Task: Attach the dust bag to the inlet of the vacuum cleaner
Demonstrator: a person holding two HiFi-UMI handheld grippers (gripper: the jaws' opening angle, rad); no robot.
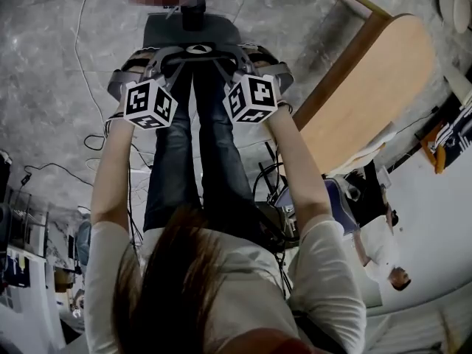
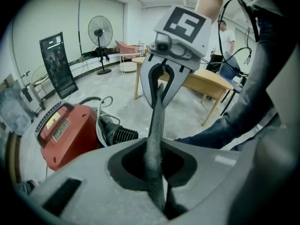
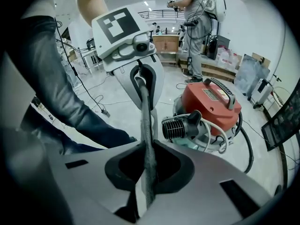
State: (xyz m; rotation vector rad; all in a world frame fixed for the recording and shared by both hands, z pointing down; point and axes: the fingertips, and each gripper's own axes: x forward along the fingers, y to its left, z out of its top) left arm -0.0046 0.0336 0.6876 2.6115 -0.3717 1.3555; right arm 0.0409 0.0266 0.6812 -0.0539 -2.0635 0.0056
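Two grippers are holding the dust bag (image 2: 157,118) in the air, clear of the vacuum cleaner (image 2: 65,130).
The left gripper's (image 2: 156,146) jaws are clamping one edge of the grey bag and the right gripper's (image 3: 147,146) jaws are clamping the opposite edge. The bag is hanging edge-on, stretched between them. The red vacuum cleaner is sitting on the floor (image 2: 117,86) just beyond, not touching the bag. A person's legs are standing close alongside.

Vacuum cleaner (image 3: 211,104) red; dust bag (image 2: 157,139) dark grey; floor (image 1: 44,65) grey marbled.
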